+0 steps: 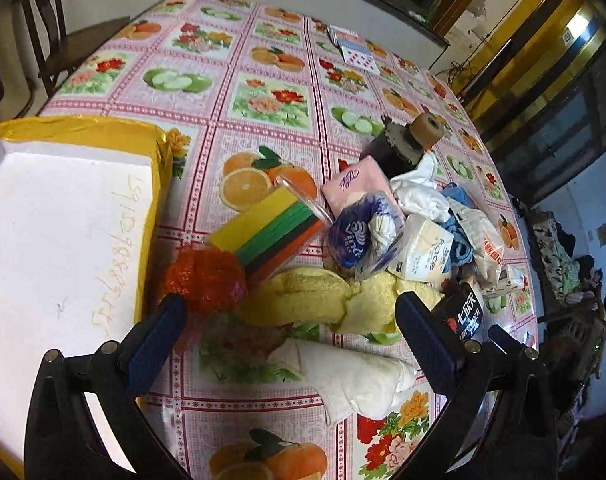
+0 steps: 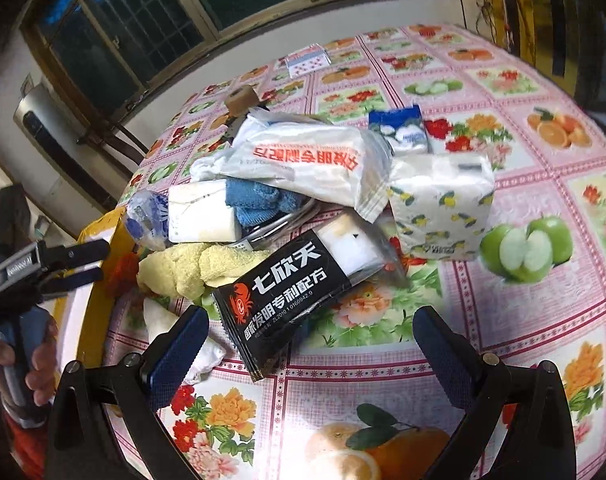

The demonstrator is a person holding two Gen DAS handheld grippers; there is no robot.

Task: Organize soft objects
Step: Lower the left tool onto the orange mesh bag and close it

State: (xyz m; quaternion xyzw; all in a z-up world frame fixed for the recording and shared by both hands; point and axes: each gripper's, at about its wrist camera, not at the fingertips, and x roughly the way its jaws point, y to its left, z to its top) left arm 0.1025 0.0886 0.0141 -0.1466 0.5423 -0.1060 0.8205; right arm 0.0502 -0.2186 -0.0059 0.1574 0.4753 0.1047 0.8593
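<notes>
A round table [image 1: 263, 60] under a pink fruit-and-flower oilcloth is filling both views, with dark windows and a wall lying behind it. A heap of soft things is sitting mid-table: a yellow towel [image 1: 327, 300], a blue cloth [image 2: 259, 198], tissue packs [image 2: 443, 208], a folded white cloth [image 1: 355, 376], an orange mesh ball [image 1: 205, 276] and a black crab-print packet [image 2: 283, 296]. A white foam box [image 1: 63, 240] with yellow-taped walls is waiting at the left of the left-wrist view, apparently empty.

The left gripper [image 1: 291, 332] is hovering over the yellow towel and white cloth, jaws spread and holding nothing. The right gripper [image 2: 311, 344] is hanging before the black packet, jaws also spread and empty.

The heap is tangled, so a pinch on one cloth is likely to drag neighbours along, and slick packets may be slipping free. The pile is lying near the table's lower edge, so a nudged item could be sliding off. Open oilcloth is spreading toward the upper frame and right.
</notes>
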